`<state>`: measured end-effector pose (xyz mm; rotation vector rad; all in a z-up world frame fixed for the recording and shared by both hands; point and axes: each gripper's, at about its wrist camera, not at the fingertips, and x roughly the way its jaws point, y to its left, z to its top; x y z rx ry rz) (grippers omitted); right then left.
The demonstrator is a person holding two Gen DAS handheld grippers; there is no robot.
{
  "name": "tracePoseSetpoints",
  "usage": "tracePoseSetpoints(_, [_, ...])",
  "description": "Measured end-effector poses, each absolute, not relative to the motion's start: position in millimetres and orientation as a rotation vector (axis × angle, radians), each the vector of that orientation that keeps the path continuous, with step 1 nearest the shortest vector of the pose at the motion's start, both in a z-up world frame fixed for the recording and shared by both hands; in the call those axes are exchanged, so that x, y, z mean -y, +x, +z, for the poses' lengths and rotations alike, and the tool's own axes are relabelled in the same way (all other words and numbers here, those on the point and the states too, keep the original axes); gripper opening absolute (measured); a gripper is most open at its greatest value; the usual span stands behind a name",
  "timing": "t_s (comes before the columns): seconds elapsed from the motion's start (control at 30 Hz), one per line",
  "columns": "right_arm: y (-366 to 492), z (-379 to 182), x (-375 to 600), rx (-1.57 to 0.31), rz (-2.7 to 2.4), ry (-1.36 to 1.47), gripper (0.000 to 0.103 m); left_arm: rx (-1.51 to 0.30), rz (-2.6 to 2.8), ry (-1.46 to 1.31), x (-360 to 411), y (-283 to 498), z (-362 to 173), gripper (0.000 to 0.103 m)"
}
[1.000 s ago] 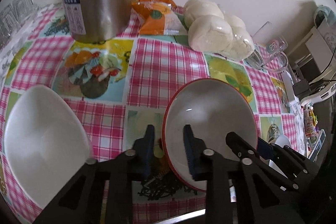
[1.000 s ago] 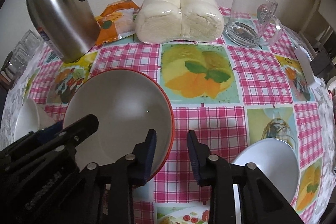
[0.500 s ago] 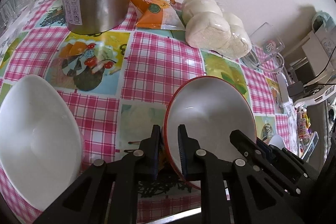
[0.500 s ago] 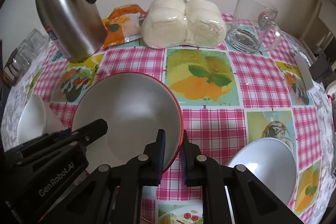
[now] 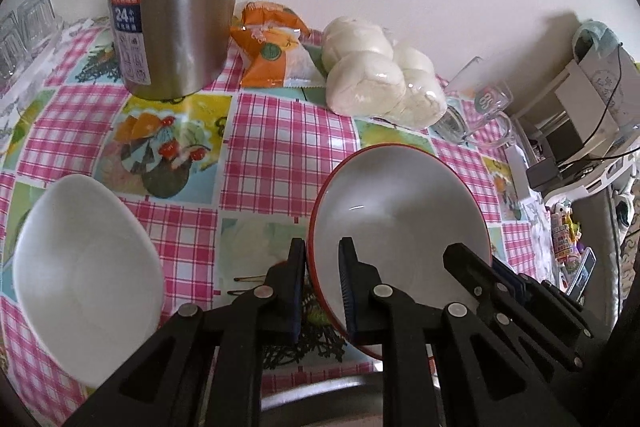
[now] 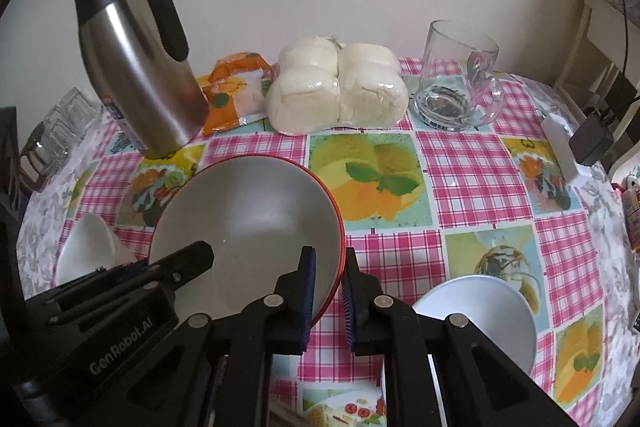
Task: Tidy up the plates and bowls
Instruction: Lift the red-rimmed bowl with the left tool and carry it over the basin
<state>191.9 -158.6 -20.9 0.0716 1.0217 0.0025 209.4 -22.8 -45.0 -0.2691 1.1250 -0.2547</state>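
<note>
A red-rimmed bowl with a grey-white inside (image 5: 400,211) (image 6: 248,223) is held up over the checked tablecloth by both grippers. My left gripper (image 5: 322,263) is shut on its left rim. My right gripper (image 6: 329,269) is shut on its right rim. A white bowl (image 5: 84,275) (image 6: 90,247) stands on the table to the left. A pale grey bowl (image 6: 476,319) stands at the front right.
A steel thermos jug (image 6: 140,67) stands at the back left, beside an orange snack packet (image 6: 236,91) and a bag of white buns (image 6: 336,87). A glass mug (image 6: 456,75) stands at the back right. Small glasses (image 6: 60,123) sit at the far left edge.
Both grippers have closed from open onto the red-rimmed bowl's rim. The bowl has risen off the table with them.
</note>
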Motion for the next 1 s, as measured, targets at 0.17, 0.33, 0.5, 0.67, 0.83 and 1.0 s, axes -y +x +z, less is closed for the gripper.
tracePoseSetpoints(0.17, [175,-9,157,-0.999,0.002,0.104,0.014,-1.1,-0.236,-0.177,28,198,-26,0.017])
tracePoseSetpoints(0.33, [155,6,163,-0.967,-0.008,0.155,0.014,-1.074,-0.243,-0.133,30,181,-5,0.017])
tracePoseSetpoints(0.5, [133,19,166,-0.949,0.009,0.184,0.014,-1.061,-0.24,-0.109,31,165,9,0.017])
tracePoseSetpoints(0.67, [110,31,164,-0.922,0.018,0.203,0.014,-1.042,-0.23,-0.086,31,141,19,0.017])
tracePoseSetpoints(0.83, [87,32,166,-0.9,0.032,0.227,0.014,-1.037,-0.217,-0.053,33,121,22,0.017])
tracePoseSetpoints(1.0, [65,30,168,-0.876,0.034,0.247,0.014,-1.026,-0.211,-0.021,37,107,26,0.017])
